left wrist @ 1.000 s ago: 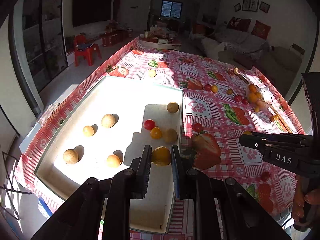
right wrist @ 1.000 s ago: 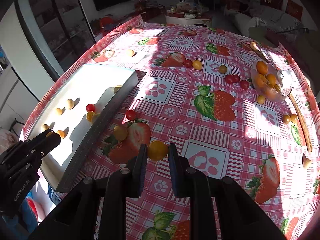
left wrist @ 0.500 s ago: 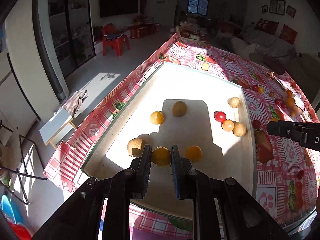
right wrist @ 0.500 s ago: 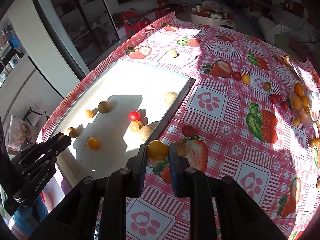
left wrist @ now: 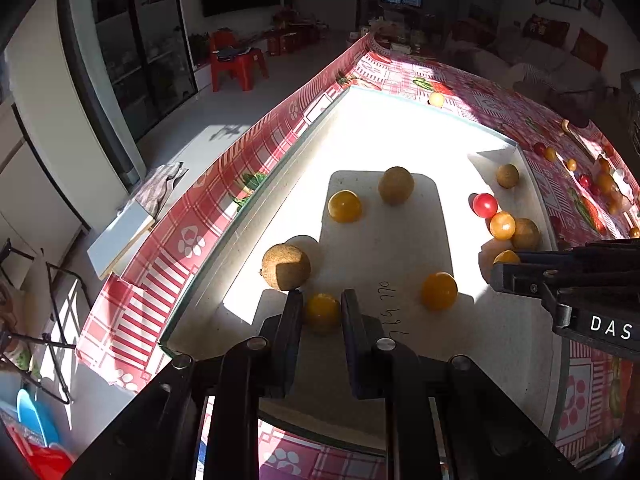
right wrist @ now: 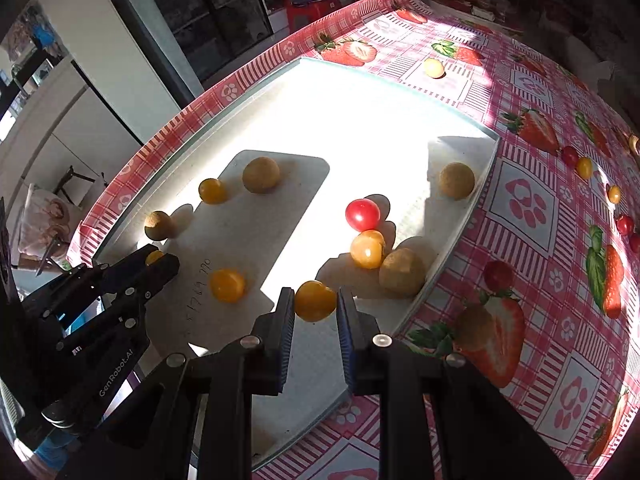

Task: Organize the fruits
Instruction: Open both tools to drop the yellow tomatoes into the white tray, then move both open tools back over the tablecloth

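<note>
Gripping yellow tomato (left wrist: 322, 311), left gripper (left wrist: 322, 314) over white tray (left wrist: 404, 118); right gripper (right wrist: 315, 303) clamps second yellow tomato (right wrist: 315, 301), red tomato (right wrist: 362, 214) ahead.

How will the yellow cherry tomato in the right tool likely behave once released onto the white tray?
The yellow cherry tomato is round and smooth, so it will probably roll on the white tray; the raised rim should contain it. It looks small and light. Its thin glossy skin suggests hard squeezing by the right tool could split it.
</note>
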### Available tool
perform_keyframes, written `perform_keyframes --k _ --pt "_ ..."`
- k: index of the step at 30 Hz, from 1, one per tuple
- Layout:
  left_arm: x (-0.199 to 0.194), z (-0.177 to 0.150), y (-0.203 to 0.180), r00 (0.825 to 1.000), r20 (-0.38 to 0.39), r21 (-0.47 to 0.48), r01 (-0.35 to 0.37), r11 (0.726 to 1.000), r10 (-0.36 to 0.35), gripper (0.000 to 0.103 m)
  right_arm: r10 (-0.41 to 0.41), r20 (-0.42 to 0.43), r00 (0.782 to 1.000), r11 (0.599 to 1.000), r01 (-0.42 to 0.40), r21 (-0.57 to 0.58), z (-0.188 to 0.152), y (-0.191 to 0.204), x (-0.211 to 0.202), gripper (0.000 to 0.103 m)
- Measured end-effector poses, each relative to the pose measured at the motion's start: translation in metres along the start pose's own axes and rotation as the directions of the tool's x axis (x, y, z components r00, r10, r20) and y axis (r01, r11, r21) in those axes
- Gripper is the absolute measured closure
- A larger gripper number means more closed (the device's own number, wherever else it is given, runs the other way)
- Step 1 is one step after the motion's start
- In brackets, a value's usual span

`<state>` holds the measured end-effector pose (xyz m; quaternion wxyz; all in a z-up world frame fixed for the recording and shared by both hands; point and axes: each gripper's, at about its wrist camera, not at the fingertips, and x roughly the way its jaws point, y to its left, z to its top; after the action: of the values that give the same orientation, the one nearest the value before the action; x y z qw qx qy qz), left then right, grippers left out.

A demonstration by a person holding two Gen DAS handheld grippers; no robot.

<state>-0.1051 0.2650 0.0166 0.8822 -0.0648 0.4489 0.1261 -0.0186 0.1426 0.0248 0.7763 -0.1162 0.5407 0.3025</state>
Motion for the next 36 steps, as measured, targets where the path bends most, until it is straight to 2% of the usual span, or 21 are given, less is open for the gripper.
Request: perform_keyframes --k 6,8,10,11,13,16,18,20,30,36 --pt "0.001 0.001 -0.003 1.0 -0.007 0.012 -0.013 1.0 0.013 0.081 -0.041 -0.01 0.999 0.998 0.041 -0.052 0.001 0.009 0.009 0.079" --pt "0.001 0.001 -0.003 1.0 -0.007 0.014 -0.013 1.0 0.013 0.078 -0.038 -0.013 0.999 0.998 0.037 -0.058 0.002 0.01 0.009 0.076" --pt "0.0 0.001 -0.004 1.0 0.002 0.015 -0.023 1.0 0.023 0.033 -0.034 -0.012 0.999 0.998 0.033 -0.05 0.003 0.008 0.008 0.065" --pt "-0.004 0.001 -0.005 0.999 0.03 0.02 -0.031 0.999 0.03 0.03 -0.031 -0.003 1.0 0.999 0.031 -0.044 0.003 0.007 0.006 0.064" --pt "-0.008 0.001 -0.007 0.998 0.047 0.041 -0.04 0.998 0.038 0.03 -0.027 0.02 0.999 0.999 0.028 -0.028 0.003 0.004 -0.001 0.052" --pt "-0.008 0.003 -0.01 0.999 0.031 0.041 -0.032 0.999 0.03 0.03 -0.026 0.067 0.997 1.0 0.026 -0.003 0.003 -0.002 -0.015 0.035" --pt "-0.011 0.003 -0.012 0.999 0.031 0.036 -0.025 0.999 0.024 0.03 -0.006 0.087 0.996 1.0 0.005 0.012 0.002 -0.006 -0.023 0.031" --pt "-0.015 0.003 -0.016 0.999 0.032 0.037 -0.017 0.999 0.016 0.03 -0.001 0.103 0.995 1.0 -0.002 0.03 -0.001 -0.01 -0.032 0.018" --pt "-0.04 -0.001 -0.055 0.998 0.053 0.112 0.011 0.994 -0.017 0.03 -0.027 0.139 0.99 0.985 0.002 0.175 -0.032 -0.058 -0.064 0.017" --pt "-0.055 -0.006 -0.1 0.995 0.044 0.189 0.076 0.979 -0.085 0.03 -0.083 0.141 0.987 0.957 0.039 0.287 -0.069 -0.107 -0.083 0.017"
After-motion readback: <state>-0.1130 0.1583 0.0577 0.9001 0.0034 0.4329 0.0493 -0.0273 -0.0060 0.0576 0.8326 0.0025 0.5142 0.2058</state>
